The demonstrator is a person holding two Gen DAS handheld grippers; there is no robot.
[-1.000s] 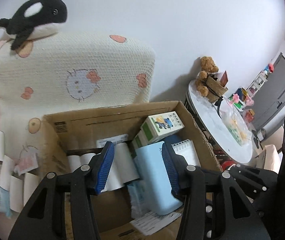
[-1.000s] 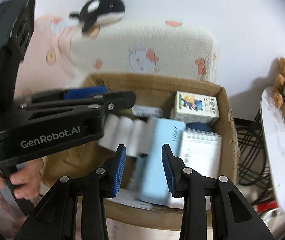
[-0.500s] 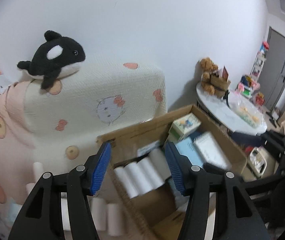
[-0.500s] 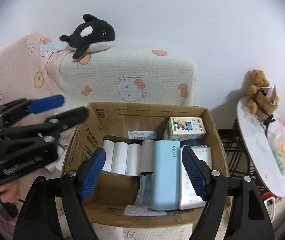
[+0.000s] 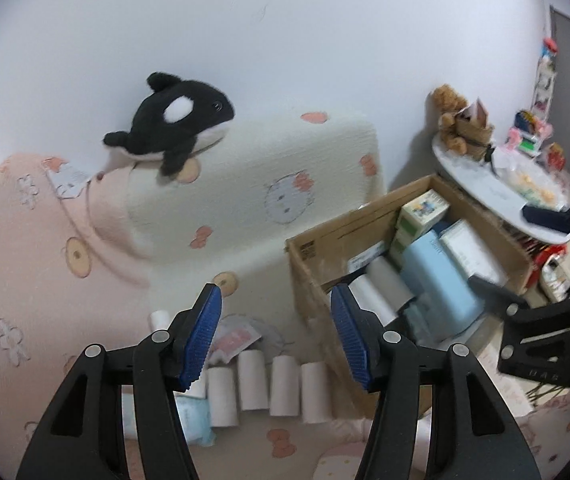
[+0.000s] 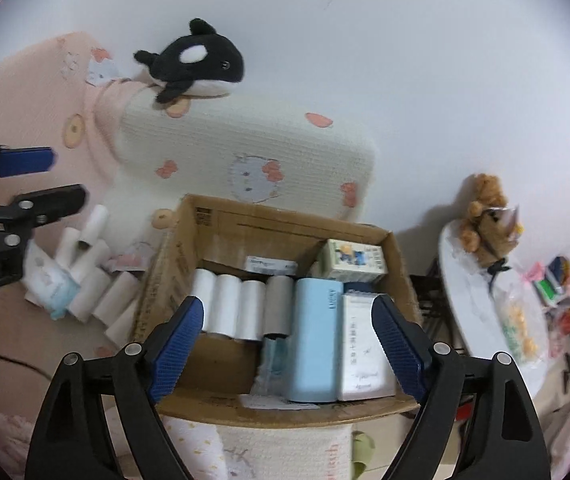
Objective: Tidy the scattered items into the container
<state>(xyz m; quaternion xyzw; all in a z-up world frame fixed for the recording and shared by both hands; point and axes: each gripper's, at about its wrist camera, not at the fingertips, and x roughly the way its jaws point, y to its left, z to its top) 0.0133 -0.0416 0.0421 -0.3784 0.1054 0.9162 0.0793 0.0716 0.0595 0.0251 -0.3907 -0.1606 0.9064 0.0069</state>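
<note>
An open cardboard box (image 6: pixel 269 220) stands on the bed, holding white paper rolls (image 6: pixel 229 304), a light blue case (image 6: pixel 317 332), a notebook (image 6: pixel 365 352) and a green-and-white carton (image 6: pixel 355 260). My right gripper (image 6: pixel 287 320) hovers above the box's front; its jaws are opening with nothing between them. Left of the box (image 5: pixel 317 272), several loose rolls (image 5: pixel 285 384) and a tissue pack (image 5: pixel 193 420) lie on the bedding. My left gripper (image 5: pixel 275 336) hangs open and empty above those rolls (image 6: pixel 97 292).
An orca plush (image 5: pixel 177 120) lies on a cream cartoon-print pillow (image 5: pixel 265 184) against the white wall. Pink bedding (image 5: pixel 25 260) spreads to the left. A round white table (image 6: pixel 477 280) with a teddy bear (image 6: pixel 485 216) and small clutter stands right of the box.
Both grippers pulled back and up out of the box. The right jaws went from nearly shut to wide. The left gripper swung left, from over the box to over the loose rolls.
</note>
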